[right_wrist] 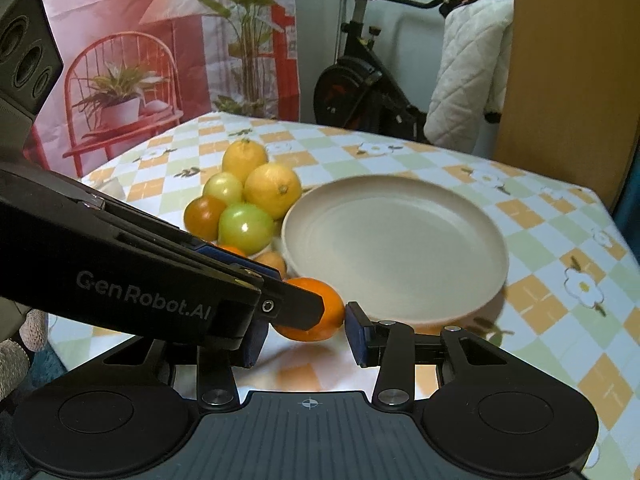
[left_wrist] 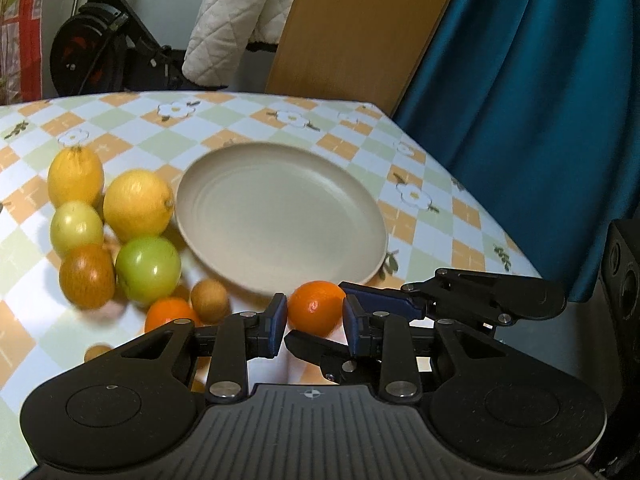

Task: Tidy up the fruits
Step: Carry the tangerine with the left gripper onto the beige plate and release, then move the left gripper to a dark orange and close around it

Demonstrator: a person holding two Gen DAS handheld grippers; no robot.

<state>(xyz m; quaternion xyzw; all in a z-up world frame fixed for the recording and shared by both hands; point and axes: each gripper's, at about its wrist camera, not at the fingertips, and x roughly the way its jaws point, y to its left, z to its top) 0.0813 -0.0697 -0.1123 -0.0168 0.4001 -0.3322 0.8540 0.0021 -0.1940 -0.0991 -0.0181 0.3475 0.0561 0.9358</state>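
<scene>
Left gripper (left_wrist: 315,316) fingers closed against an orange (left_wrist: 317,307) on the bench (left_wrist: 420,216), just before the plate (left_wrist: 280,216) (bare inside). Right gripper (right_wrist: 304,330) fingers spread around that orange, contact unclear.

- Left wrist view looks low across the table's near edge, close to the orange (left_wrist: 316,307).
- Right wrist view faces likewise; both share the plate (right_wrist: 492,280).
</scene>
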